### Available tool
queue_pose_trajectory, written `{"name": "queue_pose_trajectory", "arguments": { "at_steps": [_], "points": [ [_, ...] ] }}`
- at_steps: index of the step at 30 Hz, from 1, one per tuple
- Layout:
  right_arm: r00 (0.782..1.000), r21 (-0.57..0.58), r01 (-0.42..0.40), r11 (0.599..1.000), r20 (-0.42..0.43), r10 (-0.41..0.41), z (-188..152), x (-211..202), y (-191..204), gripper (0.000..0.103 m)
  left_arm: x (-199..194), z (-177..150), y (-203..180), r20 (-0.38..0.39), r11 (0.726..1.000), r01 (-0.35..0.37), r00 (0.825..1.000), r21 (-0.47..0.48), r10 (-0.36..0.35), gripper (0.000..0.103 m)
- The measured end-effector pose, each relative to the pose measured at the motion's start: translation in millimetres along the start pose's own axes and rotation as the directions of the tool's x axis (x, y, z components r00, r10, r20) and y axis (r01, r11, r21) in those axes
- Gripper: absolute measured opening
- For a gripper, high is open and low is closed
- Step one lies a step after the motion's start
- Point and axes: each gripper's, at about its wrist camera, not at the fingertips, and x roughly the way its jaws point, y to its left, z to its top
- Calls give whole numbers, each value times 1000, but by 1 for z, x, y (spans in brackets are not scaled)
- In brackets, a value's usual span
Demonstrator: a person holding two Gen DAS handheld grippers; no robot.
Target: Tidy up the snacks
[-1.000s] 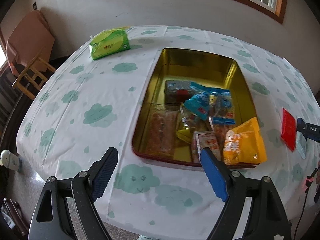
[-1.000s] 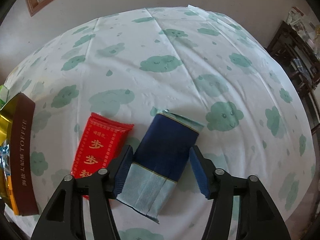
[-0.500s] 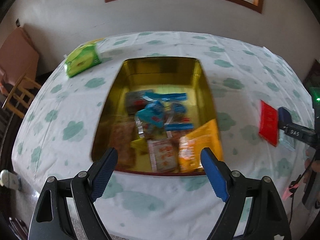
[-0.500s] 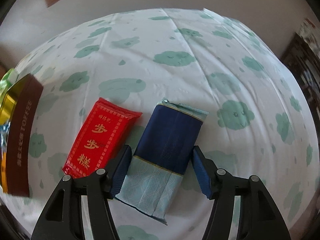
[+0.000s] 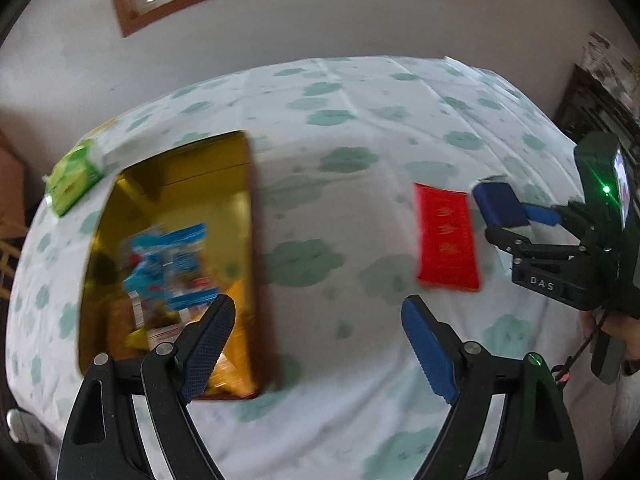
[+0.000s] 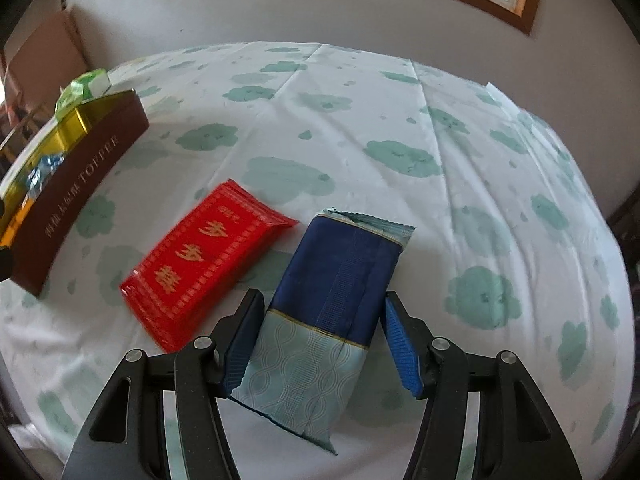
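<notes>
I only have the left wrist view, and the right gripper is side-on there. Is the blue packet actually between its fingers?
Observer: Yes. In the right wrist view the blue packet lies flat on the tablecloth, between the fingers of the right gripper. I cannot tell whether they press on it.
Operator: Which way does it lie in there?
Observer: Lengthwise along the fingers. Its dark blue end points away from the gripper, and its pale, wave-patterned end reaches back past the fingertips toward the gripper's body.
</notes>
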Motion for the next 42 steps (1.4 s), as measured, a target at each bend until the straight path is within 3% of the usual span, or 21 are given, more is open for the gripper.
{"name": "queue_pose_trajectory", "arguments": {
  "at_steps": [5, 11, 15, 20, 32, 42],
  "points": [
    [999, -53, 39, 998, 11, -38, -1, 0, -21, 60, 19, 13, -29, -26, 998, 55, 998, 32, -54, 83],
    [998, 77, -34, 996, 46, 31, -10, 3, -47, 62, 40, 24, -53, -41, 992, 115, 993, 48, -113, 83],
    [997, 86, -32, 996, 71, 26, -13, 2, -46, 62, 52, 28, -61, -57, 989, 138, 989, 48, -135, 82],
    [995, 103, -19, 995, 102, 9, -17, 0, -48, 54, 64, 31, -74, -71, 987, 143, 988, 68, -138, 82],
    [994, 135, 2, 991, 106, -17, -17, 1, -59, 53, 85, 42, -85, -100, 983, 172, 981, 70, -165, 82],
    [994, 135, 2, 991, 106, -16, -17, 1, -59, 53, 95, 47, -90, -82, 984, 149, 987, 99, -141, 65]
  ]
}}
